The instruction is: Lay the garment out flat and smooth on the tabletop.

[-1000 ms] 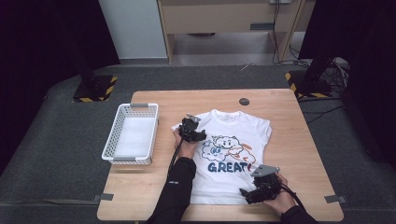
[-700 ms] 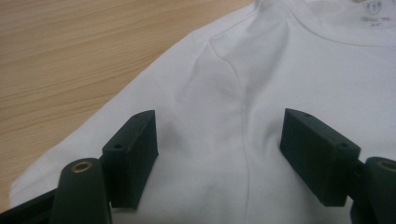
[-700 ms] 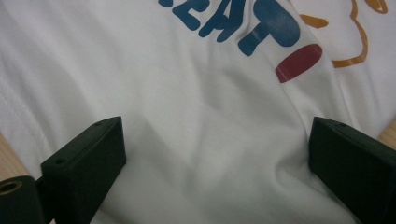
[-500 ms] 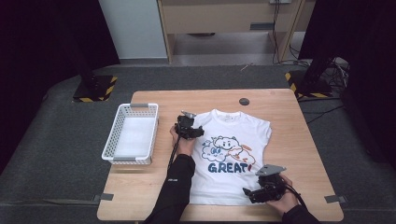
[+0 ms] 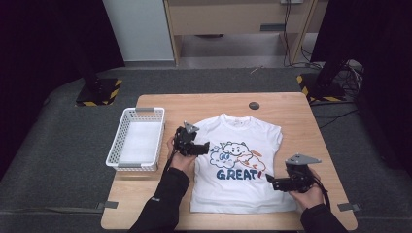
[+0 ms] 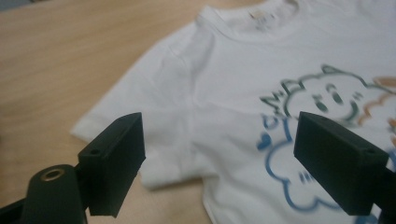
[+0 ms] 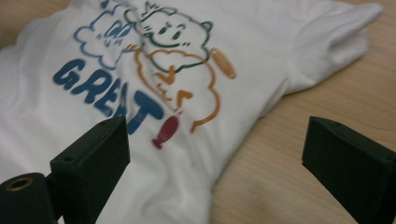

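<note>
High view: a white T-shirt [image 5: 243, 170] with cartoon clouds and the word GREAT printed on its front lies flat on the wooden table [image 5: 291, 104], collar toward the far edge and hem toward the person. A white basket [image 5: 137, 139] sits on the table just beside the shirt's left sleeve, and a small dark disc [image 5: 254, 105] lies on the wood beyond the collar. The left gripper [image 5: 203, 147] is held above the shirt's left sleeve and shoulder, pointing toward the print; its jaws have just been opening and nothing is between them. In the left gripper view the two black jaws stand wide apart over the sleeve and the blue cloud outline, clear of the cloth. The right gripper [image 5: 270, 181] is held over the shirt's right edge, near the lower corner of the print, pointing left across the shirt. In the right gripper view its jaws are spread too, one over the white cloth by the red exclamation mark, the other over bare wood, and they grip nothing.
</note>
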Demonstrator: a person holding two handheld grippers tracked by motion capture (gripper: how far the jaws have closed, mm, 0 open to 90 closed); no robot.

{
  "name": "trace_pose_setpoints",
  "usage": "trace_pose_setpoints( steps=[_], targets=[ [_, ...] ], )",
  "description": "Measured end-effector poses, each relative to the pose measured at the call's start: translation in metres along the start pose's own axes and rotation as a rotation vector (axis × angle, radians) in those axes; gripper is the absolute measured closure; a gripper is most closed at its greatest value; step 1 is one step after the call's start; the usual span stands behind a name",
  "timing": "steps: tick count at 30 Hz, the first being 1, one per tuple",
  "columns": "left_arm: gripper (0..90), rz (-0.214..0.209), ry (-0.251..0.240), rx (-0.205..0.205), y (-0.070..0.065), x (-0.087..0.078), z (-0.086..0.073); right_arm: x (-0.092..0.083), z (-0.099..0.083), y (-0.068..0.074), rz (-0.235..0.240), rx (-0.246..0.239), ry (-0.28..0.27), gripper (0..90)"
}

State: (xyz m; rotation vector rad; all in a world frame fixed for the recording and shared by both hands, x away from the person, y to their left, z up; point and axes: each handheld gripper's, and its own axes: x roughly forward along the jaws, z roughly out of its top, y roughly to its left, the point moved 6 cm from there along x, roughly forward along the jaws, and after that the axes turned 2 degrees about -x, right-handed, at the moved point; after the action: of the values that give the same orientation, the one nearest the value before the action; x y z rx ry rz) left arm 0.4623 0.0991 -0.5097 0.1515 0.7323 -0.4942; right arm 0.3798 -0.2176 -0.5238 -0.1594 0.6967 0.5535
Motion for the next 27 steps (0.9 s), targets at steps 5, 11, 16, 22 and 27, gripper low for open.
trace_pose_setpoints(
  steps=[5,11,16,22,27],
  targets=[
    [13.7,-0.073,0.056,0.044,-0.021,-0.020,-0.042,-0.005,0.009,-0.029,-0.056,0.047,-0.023,11.0],
    [12.9,-0.063,0.113,0.117,-0.032,-0.037,-0.087,-0.002,0.030,-0.056,-0.122,0.086,-0.033,15.5],
    [12.8,-0.066,0.163,0.143,-0.035,-0.039,-0.111,0.009,0.055,-0.072,-0.182,0.094,-0.031,19.2],
    [11.3,-0.099,0.176,0.157,-0.038,-0.037,-0.120,0.022,0.071,-0.090,-0.246,0.134,-0.060,25.2],
    [8.7,-0.084,0.165,0.145,-0.038,-0.039,-0.123,0.040,0.070,-0.112,-0.302,0.178,-0.018,27.5]
  ],
)
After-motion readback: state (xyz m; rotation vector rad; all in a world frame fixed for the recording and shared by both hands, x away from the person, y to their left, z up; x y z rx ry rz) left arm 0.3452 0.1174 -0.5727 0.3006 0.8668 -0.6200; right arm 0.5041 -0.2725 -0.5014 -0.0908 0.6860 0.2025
